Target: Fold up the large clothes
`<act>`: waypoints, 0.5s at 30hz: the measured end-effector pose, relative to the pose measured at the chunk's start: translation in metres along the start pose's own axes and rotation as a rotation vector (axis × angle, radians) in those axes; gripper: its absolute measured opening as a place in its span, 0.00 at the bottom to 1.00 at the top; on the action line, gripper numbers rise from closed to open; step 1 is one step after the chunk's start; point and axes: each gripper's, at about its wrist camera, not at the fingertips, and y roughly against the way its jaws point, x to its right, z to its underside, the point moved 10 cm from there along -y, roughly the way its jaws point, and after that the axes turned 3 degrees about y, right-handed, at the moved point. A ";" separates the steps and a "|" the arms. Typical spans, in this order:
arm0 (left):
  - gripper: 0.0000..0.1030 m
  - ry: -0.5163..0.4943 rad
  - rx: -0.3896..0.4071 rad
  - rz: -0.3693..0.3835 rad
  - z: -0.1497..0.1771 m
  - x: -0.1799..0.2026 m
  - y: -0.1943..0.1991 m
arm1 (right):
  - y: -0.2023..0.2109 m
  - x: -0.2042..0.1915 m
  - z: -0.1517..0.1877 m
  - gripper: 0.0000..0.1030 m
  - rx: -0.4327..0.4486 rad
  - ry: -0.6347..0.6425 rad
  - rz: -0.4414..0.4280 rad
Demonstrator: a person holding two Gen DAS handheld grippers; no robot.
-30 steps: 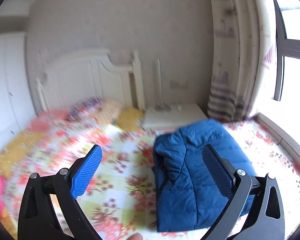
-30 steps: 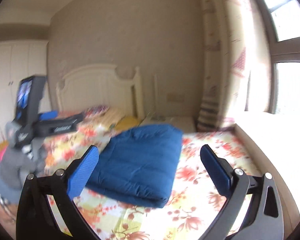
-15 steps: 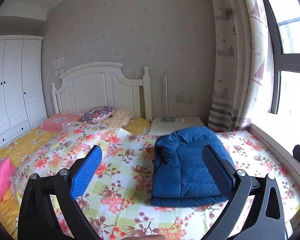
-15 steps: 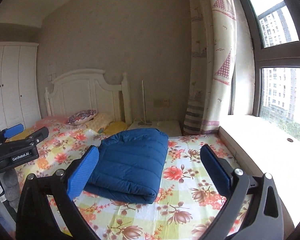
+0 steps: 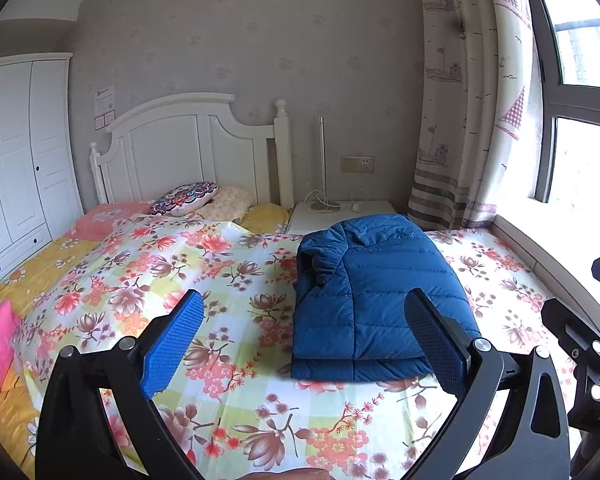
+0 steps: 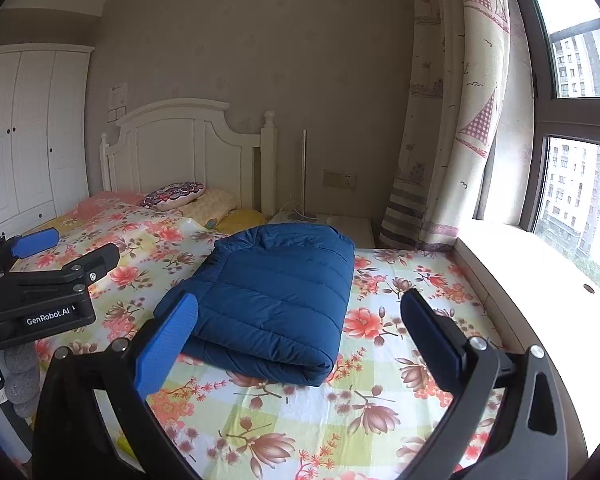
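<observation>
A blue puffer jacket (image 5: 374, 292) lies folded into a thick rectangle on the flowered bedsheet (image 5: 236, 312), toward the window side of the bed. It also shows in the right wrist view (image 6: 276, 300). My left gripper (image 5: 304, 336) is open and empty, held above the near part of the bed, short of the jacket. My right gripper (image 6: 300, 334) is open and empty, held back from the jacket's near edge. The left gripper's body (image 6: 40, 292) shows at the left of the right wrist view.
A white headboard (image 5: 188, 152) and several pillows (image 5: 184, 198) are at the far end. A white nightstand (image 5: 340, 216) stands behind the jacket. A window ledge (image 6: 540, 280) and curtain (image 6: 452, 120) run along the right. A white wardrobe (image 5: 16, 152) is on the left.
Both grippers have pulled back and up from the jacket, so more of the bed and room shows. The jacket stays folded and has not moved. Both grippers remain open.
</observation>
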 end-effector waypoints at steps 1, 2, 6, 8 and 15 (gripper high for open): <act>0.96 0.001 0.000 0.000 0.000 0.000 0.000 | 0.000 0.000 0.000 0.98 0.000 0.000 0.000; 0.96 0.000 -0.001 0.000 0.000 0.000 0.000 | 0.000 0.000 0.000 0.98 -0.001 0.000 -0.001; 0.96 0.001 -0.007 0.001 0.000 0.000 0.000 | 0.001 0.001 0.001 0.98 -0.004 0.001 0.003; 0.96 0.000 -0.008 0.000 0.001 0.001 0.000 | 0.001 0.001 0.001 0.98 -0.004 -0.001 0.002; 0.96 0.012 -0.021 0.000 0.002 -0.001 -0.003 | 0.001 0.001 0.001 0.98 -0.006 0.002 0.001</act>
